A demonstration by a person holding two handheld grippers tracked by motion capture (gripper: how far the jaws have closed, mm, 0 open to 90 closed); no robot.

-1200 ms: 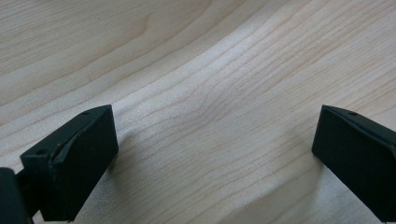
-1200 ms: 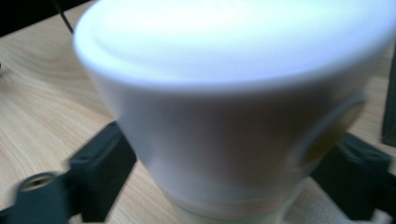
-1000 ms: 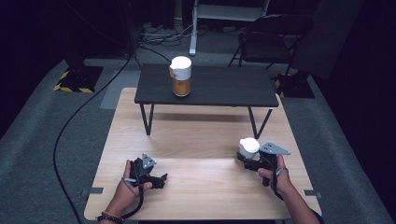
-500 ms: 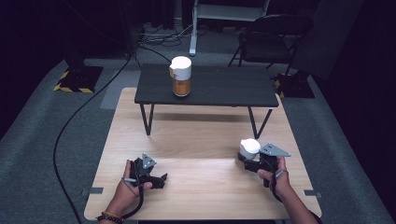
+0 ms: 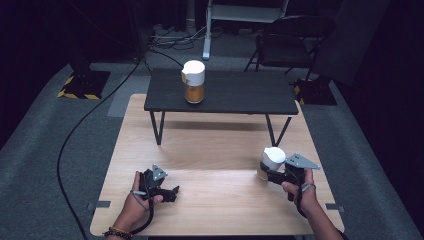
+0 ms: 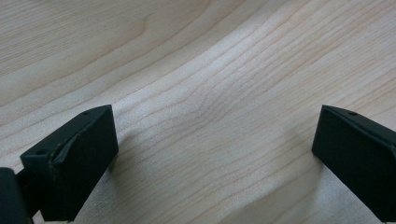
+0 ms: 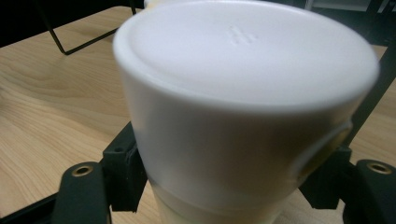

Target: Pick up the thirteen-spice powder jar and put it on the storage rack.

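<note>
Two white-capped jars (image 5: pixel 271 161) (image 5: pixel 193 81) (one gripped), two grippers (image 5: pixel 268 174) (image 5: pixel 172 192).

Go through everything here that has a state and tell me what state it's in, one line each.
Right gripper: shut on the white-lidded container, its fingers having just closed.
White-lidded container: upright, lid on, gripped near the wooden table's right edge.
Left gripper: open, nothing between its fingers, low over the wooden table.
Amber jar: upright, white lid on, on the black side table.
</note>
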